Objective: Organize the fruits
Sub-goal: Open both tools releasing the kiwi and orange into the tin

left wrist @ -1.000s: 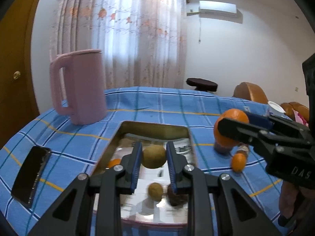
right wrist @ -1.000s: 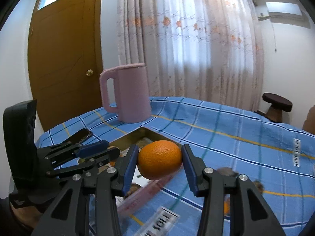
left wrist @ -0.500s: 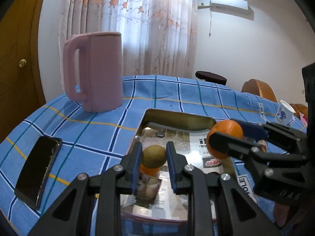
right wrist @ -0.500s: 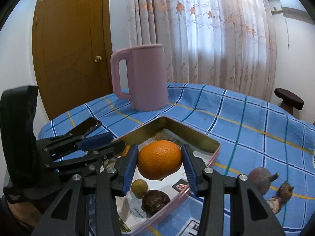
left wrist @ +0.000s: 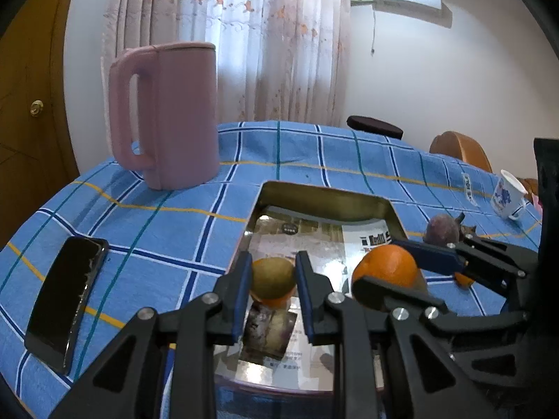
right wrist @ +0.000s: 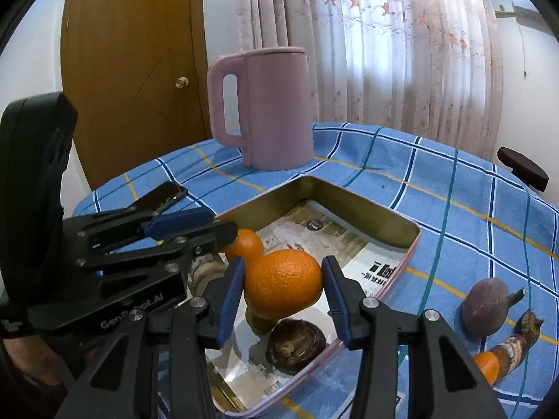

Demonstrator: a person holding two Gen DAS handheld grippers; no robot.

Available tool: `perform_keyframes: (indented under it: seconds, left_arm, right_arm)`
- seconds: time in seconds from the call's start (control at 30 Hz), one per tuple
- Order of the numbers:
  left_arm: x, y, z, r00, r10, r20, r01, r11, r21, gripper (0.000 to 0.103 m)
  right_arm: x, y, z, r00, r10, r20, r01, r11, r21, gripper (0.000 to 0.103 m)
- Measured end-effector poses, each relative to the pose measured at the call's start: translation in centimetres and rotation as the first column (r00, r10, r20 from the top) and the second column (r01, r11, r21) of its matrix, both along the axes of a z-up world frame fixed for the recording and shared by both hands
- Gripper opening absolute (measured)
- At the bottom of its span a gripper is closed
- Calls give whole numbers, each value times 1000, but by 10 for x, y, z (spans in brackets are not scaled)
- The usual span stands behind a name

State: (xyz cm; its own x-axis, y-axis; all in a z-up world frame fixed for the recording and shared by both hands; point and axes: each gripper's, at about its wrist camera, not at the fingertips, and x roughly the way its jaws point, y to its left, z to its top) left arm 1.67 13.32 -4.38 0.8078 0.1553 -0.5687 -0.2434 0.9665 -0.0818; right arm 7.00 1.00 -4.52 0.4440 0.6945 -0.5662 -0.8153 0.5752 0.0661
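My left gripper (left wrist: 273, 281) is shut on a green-brown kiwi (left wrist: 271, 277) and holds it low over the near left part of the shiny rectangular tray (left wrist: 325, 197). My right gripper (right wrist: 283, 288) is shut on a large orange (right wrist: 283, 283) over the same tray (right wrist: 367, 223); that orange also shows in the left wrist view (left wrist: 386, 269). In the tray lie a small orange (right wrist: 246, 244), a dark brown fruit (right wrist: 297, 344) and a small greenish fruit (right wrist: 256, 324), partly hidden under the held orange.
A pink jug (left wrist: 164, 115) stands on the blue checked cloth behind the tray. A black phone (left wrist: 66, 295) lies at the left. A purple fruit (right wrist: 485, 305), a brown root (right wrist: 513, 345) and a small orange (right wrist: 485, 365) lie right of the tray. A white cup (left wrist: 506, 193) stands far right.
Both grippers have moved forward and down over the tray with their fruits still held. The orange has come from beside the tray to above its inside.
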Motion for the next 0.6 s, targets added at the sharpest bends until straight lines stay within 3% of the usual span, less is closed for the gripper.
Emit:
perform_keyframes:
  seconds: [0.2, 0.3, 0.37, 0.6]
  left_arm:
    - [-4, 1, 1, 1000, 11, -2, -11, 1000, 2, 30]
    - [-10, 3, 3, 1000, 26, 2, -26, 1000, 2, 55]
    - [-16, 4, 7, 999, 44, 22, -44, 999, 2, 77]
    - [-24, -16, 26, 996, 17, 92, -18, 1000, 6, 98]
  right_arm:
    - [-2, 1, -4, 1000, 12, -17, -12, 1000, -18, 49]
    - [-1, -4, -3, 1000, 6, -26, -6, 1000, 1, 53]
    - [0, -12, 0, 999, -6, -42, 7, 999, 33, 62]
    - [-3, -48, 20, 998, -62, -17, 63, 993, 102, 63]
